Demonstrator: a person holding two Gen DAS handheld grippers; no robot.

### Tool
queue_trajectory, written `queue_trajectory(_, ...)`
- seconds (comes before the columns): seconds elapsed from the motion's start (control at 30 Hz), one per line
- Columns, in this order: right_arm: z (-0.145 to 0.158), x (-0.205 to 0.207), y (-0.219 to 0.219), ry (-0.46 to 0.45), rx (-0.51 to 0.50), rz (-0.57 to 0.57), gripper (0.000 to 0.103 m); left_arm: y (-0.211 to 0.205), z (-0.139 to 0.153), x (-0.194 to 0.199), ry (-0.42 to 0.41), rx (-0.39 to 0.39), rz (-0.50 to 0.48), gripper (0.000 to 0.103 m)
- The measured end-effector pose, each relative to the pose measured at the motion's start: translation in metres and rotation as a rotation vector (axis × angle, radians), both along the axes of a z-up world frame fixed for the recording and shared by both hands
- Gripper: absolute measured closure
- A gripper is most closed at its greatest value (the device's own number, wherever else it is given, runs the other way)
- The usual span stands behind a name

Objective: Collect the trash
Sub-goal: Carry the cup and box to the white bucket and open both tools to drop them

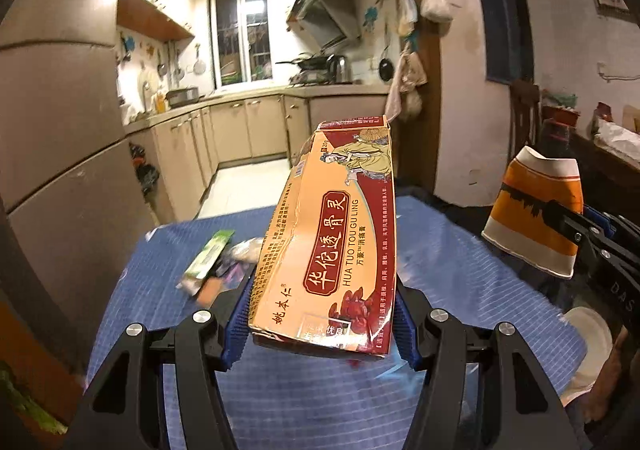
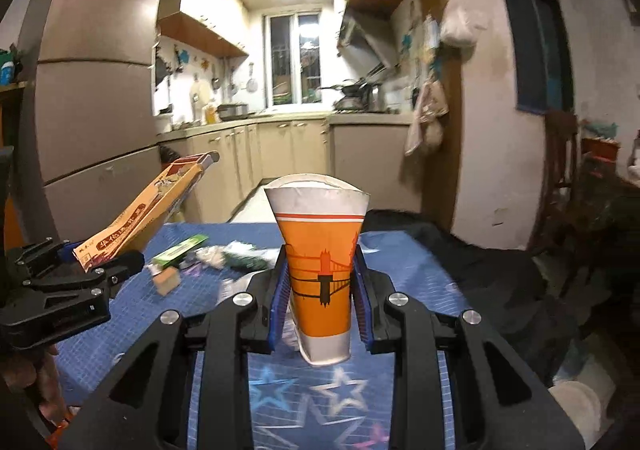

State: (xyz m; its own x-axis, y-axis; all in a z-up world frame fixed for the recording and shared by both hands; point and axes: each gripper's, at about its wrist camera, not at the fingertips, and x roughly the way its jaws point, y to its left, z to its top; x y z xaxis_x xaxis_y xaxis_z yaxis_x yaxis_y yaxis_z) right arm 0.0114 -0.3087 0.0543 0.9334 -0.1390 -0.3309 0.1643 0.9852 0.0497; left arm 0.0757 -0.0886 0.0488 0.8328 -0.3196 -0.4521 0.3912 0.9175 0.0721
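My left gripper (image 1: 320,326) is shut on a long tan and red medicine box (image 1: 332,234) and holds it tilted up above the blue tablecloth (image 1: 280,390). My right gripper (image 2: 322,302) is shut on a squashed orange and white paper cup (image 2: 322,262), held upright above the cloth. The cup also shows at the right of the left wrist view (image 1: 534,210), and the box at the left of the right wrist view (image 2: 148,214). A heap of small trash (image 2: 212,258) lies on the cloth: a green packet, a small tan box, crumpled wrappers. It also shows in the left wrist view (image 1: 218,262).
A tall beige fridge (image 2: 92,110) stands at the left. Kitchen cabinets and a counter (image 2: 288,138) lie beyond the table. A dark cloth (image 2: 480,250) covers the table's right side. A white round object (image 1: 592,338) sits low at the right.
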Motion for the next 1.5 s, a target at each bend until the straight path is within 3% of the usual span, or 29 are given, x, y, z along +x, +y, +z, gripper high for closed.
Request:
queue_trajectory(0.37,0.011,-0.057,-0.12,0.027,-0.041,-0.226,0.075,-0.154,0.017,-0.034,0.001,-0.011,-0.233,0.042)
queue_trajectory(0.67,-0.009,-0.107,-0.216,0.089,-0.035,-0.408,0.075,-0.299,-0.011,-0.072,0.045,0.041,-0.422,0.042)
queue_trajectory(0.83,-0.032,-0.132,-0.267,0.144,0.001,-0.497,0.075,-0.374,-0.047,-0.098,0.098,0.107,-0.523,0.042)
queue_trajectory(1.07,-0.088,-0.157,-0.326,0.272,0.094,-0.571,0.075,-0.456,-0.118,-0.113,0.251,0.217,-0.636,0.042)
queue_trajectory(1.4,-0.195,-0.161,-0.385,0.493,0.294,-0.593,0.075,-0.534,-0.221,-0.127,0.512,0.339,-0.725,0.042)
queue_trajectory(1.5,-0.217,-0.164,-0.393,0.533,0.336,-0.596,0.075,-0.549,-0.253,-0.131,0.555,0.392,-0.732,0.042)
